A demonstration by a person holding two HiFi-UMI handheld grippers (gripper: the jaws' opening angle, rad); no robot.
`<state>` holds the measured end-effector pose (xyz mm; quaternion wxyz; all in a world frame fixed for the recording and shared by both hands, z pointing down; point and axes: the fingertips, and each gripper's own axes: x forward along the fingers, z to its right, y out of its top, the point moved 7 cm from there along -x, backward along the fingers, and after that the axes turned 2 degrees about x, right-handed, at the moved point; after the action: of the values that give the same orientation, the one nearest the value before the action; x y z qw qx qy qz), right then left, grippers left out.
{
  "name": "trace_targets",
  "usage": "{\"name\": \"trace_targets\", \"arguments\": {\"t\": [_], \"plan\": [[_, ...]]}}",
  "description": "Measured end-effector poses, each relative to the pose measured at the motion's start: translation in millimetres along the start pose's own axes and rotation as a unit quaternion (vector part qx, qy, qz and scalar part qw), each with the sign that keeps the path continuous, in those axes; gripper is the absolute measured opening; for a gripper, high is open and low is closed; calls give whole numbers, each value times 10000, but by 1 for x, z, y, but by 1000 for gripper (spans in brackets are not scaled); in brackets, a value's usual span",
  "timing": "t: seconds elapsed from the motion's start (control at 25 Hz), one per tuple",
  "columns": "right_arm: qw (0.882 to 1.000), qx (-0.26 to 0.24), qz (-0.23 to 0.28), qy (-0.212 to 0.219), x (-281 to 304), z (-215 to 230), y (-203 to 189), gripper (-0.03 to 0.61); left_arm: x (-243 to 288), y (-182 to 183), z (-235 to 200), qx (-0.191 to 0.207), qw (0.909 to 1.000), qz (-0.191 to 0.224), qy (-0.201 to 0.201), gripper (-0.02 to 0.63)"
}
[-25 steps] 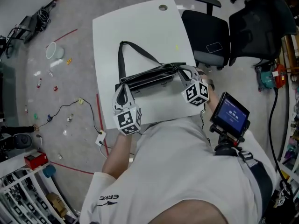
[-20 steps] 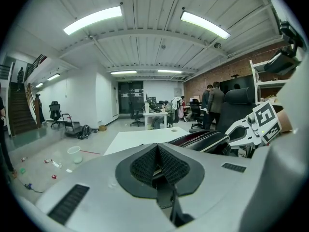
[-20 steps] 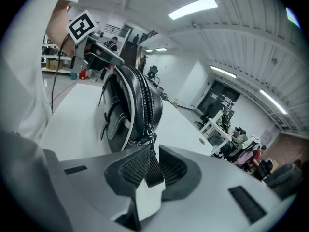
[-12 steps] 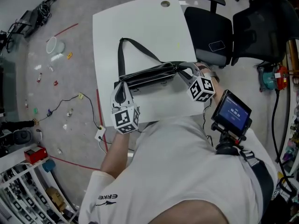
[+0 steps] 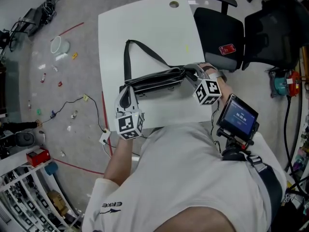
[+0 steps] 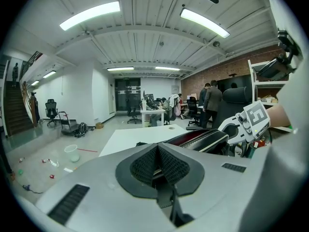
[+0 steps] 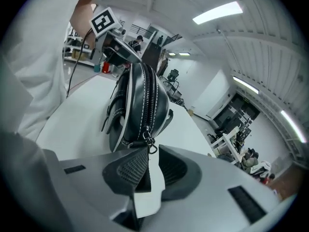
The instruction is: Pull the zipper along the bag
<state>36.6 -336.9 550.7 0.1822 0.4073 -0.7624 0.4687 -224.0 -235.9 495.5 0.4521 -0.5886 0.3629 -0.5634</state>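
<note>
bag (image 5: 154, 81) on table (image 5: 145, 28), chair (image 5: 219, 33) right of table

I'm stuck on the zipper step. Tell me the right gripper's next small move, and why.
Probably ease the right gripper slightly forward and close on the small metal zipper pull of the black leather bag: its jaws stand apart, the pull hanging just at their tips.

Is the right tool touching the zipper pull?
Cannot tell. In the right gripper view the pull hangs by one pad of the open right tool; neither gap nor contact shows.
</note>
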Motion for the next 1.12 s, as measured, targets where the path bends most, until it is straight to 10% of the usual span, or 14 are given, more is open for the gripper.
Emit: {"name": "trace_targets", "arguments": {"t": [1.12], "plan": [[9918,601,331,-1074,-14,-7,5,14,11,-2,-13,85,9999,-32,130,2]]}}
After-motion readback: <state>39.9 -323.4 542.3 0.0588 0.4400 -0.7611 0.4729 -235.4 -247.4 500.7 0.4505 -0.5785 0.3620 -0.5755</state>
